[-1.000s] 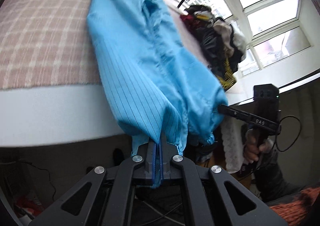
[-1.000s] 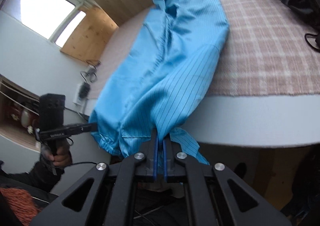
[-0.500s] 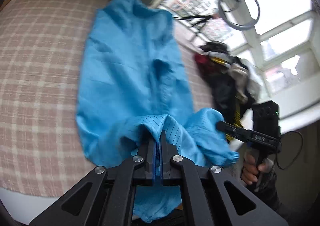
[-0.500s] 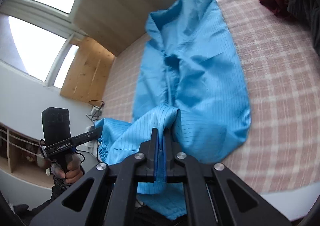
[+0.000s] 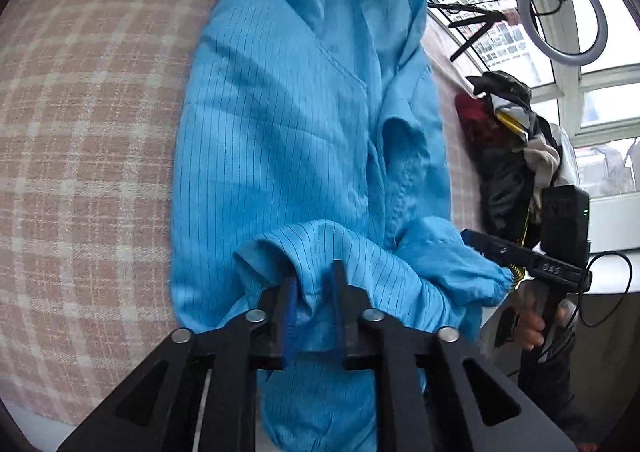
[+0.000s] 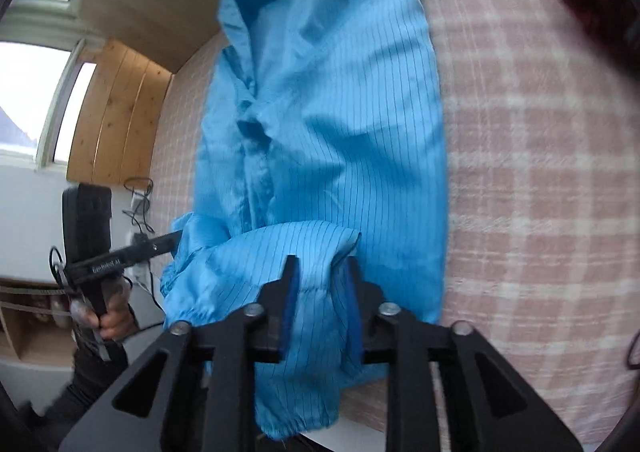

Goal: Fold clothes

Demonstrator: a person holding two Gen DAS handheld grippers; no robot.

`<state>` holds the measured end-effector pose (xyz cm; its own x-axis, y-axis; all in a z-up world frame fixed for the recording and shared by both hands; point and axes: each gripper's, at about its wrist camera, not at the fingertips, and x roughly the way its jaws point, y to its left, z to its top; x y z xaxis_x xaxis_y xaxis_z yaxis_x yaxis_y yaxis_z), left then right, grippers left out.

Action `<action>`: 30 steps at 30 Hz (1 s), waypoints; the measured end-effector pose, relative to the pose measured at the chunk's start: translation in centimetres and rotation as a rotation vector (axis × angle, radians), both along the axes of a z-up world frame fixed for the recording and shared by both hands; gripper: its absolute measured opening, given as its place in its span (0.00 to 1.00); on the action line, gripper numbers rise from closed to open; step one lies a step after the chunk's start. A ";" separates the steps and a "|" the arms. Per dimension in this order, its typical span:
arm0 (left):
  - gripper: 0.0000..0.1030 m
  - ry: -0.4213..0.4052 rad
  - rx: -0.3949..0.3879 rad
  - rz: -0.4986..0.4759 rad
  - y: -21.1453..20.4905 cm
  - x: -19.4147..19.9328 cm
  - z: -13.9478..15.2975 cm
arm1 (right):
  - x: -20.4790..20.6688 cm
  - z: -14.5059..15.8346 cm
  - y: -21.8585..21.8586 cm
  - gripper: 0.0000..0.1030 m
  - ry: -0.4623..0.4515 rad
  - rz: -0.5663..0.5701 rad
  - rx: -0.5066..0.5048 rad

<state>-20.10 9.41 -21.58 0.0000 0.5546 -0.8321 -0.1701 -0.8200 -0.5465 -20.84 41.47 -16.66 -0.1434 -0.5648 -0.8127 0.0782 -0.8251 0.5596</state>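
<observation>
A blue pinstriped garment [image 5: 280,131] lies lengthwise on the pink plaid bed cover [image 5: 80,131], collar at the far end. Its lower part is folded back over the body in a loose roll. My left gripper [image 5: 314,272] is opening, and a slack bunch of hem sits between its parted blue pads without being pressed. In the right wrist view the same garment [image 6: 340,111] lies on the cover [image 6: 540,171]. My right gripper [image 6: 320,264] is opening too, with hem fabric loose between its pads. Each view shows the other gripper beside a gathered cuff: right gripper [image 5: 520,256], left gripper [image 6: 120,256].
A pile of dark and mixed clothes [image 5: 508,171] lies on the bed's right side under the windows, with a ring light [image 5: 562,23] behind it. A wooden panel [image 6: 116,119] and cables stand beyond the bed's left side. The bed's near edge runs just under both grippers.
Both grippers carried the hem from below the bed's edge up and forward over the garment, folding it back. Their jaws, shut on the hem before, now stand apart.
</observation>
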 end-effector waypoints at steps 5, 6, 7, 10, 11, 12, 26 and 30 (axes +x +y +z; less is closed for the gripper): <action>0.29 0.044 -0.046 -0.024 -2.4 2.2 2.1 | 4.0 3.0 1.2 0.41 0.077 0.043 0.015; 0.33 0.045 -0.051 -0.028 -3.0 2.9 2.2 | 4.9 3.1 1.1 0.44 0.083 0.053 0.015; 0.33 0.042 -0.052 -0.027 -3.6 3.7 2.3 | 5.8 3.0 0.9 0.51 0.086 0.060 0.015; 0.33 -0.002 -0.013 -0.039 -4.3 6.0 1.3 | 8.3 1.9 -1.0 0.53 0.092 0.095 0.049; 0.33 -0.028 0.001 -0.045 -4.3 6.8 0.7 | 8.9 1.3 -1.7 0.53 0.086 0.112 0.071; 0.33 -0.054 0.011 -0.057 -4.2 7.7 0.1 | 9.4 0.5 -2.5 0.53 0.076 0.129 0.092; 0.31 -0.058 -0.006 -0.236 0.2 10.7 -3.2 | 10.3 -4.3 -5.6 0.25 0.018 0.217 0.168; 0.31 0.168 -0.096 -0.274 1.9 4.3 3.1 | 6.4 -1.1 -4.0 0.25 0.139 0.135 0.178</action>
<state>-15.75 11.35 -18.48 -0.0035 0.4721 -0.8815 -0.4727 -0.7776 -0.4146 -14.40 37.50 -17.73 -0.1936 -0.4363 -0.8788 0.2599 -0.8865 0.3829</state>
